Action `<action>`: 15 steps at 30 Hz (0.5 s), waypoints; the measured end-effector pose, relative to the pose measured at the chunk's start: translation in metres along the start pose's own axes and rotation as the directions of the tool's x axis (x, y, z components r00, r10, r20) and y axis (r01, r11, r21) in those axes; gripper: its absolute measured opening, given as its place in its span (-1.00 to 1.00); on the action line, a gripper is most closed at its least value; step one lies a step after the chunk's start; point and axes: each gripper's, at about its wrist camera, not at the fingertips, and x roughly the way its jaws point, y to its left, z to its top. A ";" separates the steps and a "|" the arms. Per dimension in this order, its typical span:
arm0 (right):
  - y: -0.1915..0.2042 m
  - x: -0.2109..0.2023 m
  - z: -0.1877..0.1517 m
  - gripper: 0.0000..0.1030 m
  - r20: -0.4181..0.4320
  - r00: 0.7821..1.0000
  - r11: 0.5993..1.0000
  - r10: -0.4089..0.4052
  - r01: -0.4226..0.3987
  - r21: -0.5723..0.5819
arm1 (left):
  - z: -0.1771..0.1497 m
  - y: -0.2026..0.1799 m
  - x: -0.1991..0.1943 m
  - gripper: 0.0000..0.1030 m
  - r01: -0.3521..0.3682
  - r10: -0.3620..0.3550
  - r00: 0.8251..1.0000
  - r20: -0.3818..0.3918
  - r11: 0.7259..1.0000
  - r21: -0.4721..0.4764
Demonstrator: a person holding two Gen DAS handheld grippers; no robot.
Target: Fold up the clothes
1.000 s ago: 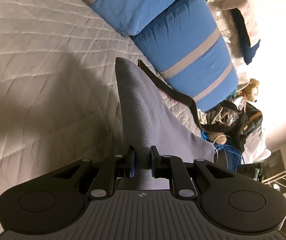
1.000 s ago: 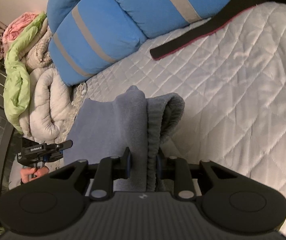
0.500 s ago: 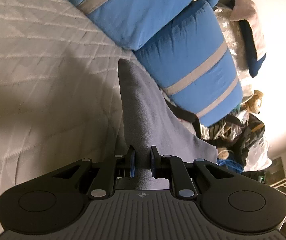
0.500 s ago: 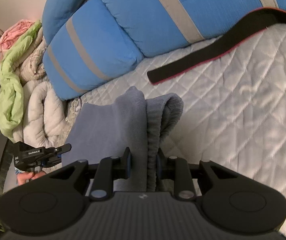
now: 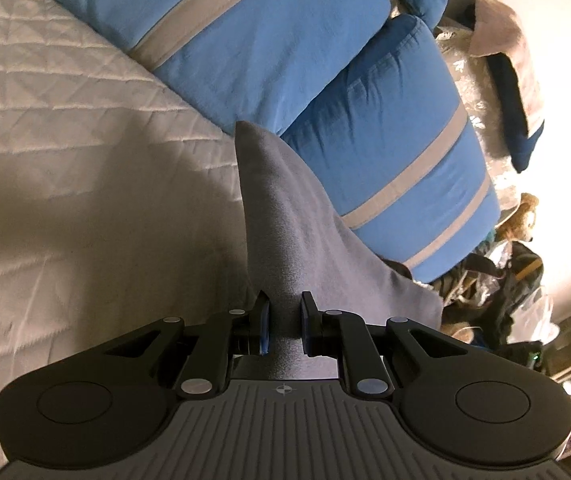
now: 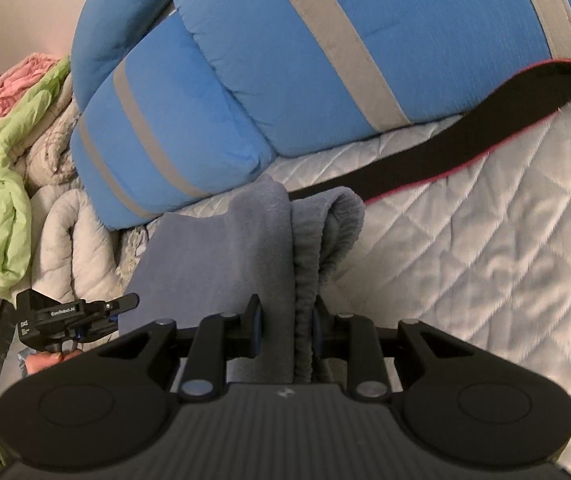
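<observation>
A grey garment (image 5: 285,216) is held stretched above the white quilted bed (image 5: 65,152). My left gripper (image 5: 284,312) is shut on one thin edge of it, and the cloth rises to a point ahead of the fingers. My right gripper (image 6: 286,316) is shut on a thicker bunch of the same grey garment (image 6: 253,248), including a ribbed hem that folds over to the right. In the right wrist view the left gripper (image 6: 125,302) shows at the lower left, held by a hand (image 6: 43,362), with the cloth spanning between the two.
A rolled blue duvet with grey stripes (image 5: 285,40) (image 6: 325,60) lies along the far side of the bed, close ahead. A black strap with red edging (image 6: 465,140) lies on the quilt. Piled bedding (image 6: 25,160) sits left; bags and a plush toy (image 5: 517,224) right.
Both grippers have carried the garment forward across the bed toward the blue duvet, which now looms larger. The grips on the cloth are unchanged.
</observation>
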 end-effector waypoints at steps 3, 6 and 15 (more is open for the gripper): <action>-0.006 0.005 0.008 -0.51 0.007 1.000 1.000 -0.005 0.005 0.006 | 0.009 -0.002 0.009 -0.74 -0.010 0.010 1.000 0.007 1.000 0.007; -0.011 0.011 0.013 -0.30 0.013 0.999 0.999 -0.031 0.031 0.012 | 0.018 -0.006 0.017 -0.74 -0.019 0.018 1.000 0.011 0.999 0.026; -0.007 0.006 0.011 0.74 0.076 0.991 0.994 -0.109 0.110 -0.021 | 0.019 -0.004 0.033 -0.16 -0.209 0.207 0.976 0.060 0.977 0.035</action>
